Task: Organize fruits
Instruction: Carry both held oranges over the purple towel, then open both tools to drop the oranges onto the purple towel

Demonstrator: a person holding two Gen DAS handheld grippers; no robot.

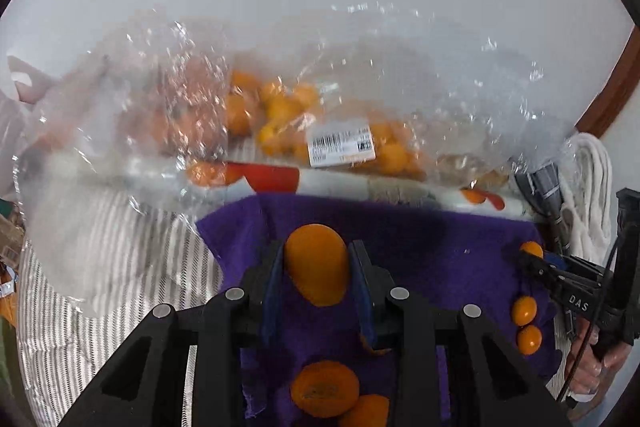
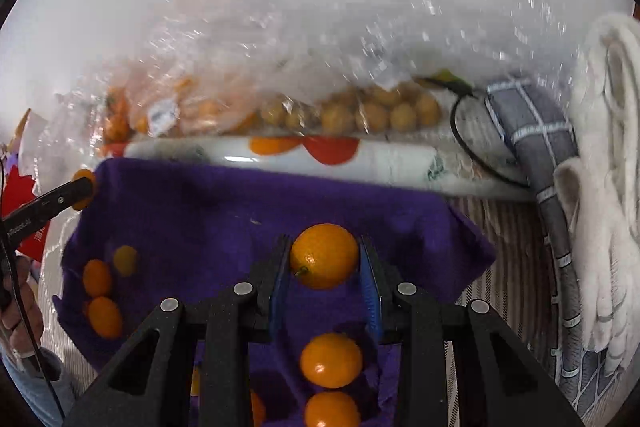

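My left gripper [image 1: 317, 259] is shut on an orange kumquat [image 1: 317, 265] above a purple cloth [image 1: 432, 247]. My right gripper [image 2: 325, 257] is shut on another orange kumquat [image 2: 325, 255] above the same purple cloth [image 2: 208, 211]. Loose kumquats lie on the cloth: two below the right gripper [image 2: 331, 359] and several at its left edge [image 2: 97, 277]. In the left wrist view two lie below the gripper [image 1: 324, 389] and a few sit at the right [image 1: 525, 310]. The right gripper shows at the right of the left wrist view [image 1: 534, 257], holding its kumquat. The left gripper shows at the left of the right wrist view [image 2: 82, 189].
Clear plastic bags of kumquats [image 1: 280, 111] and pale round fruit [image 2: 376, 111] lie behind the cloth, past a white printed roll [image 2: 304, 157]. A grey checked cloth [image 2: 548, 155] and white towel [image 2: 608, 167] lie at the right. The bedding is striped [image 1: 100, 287].
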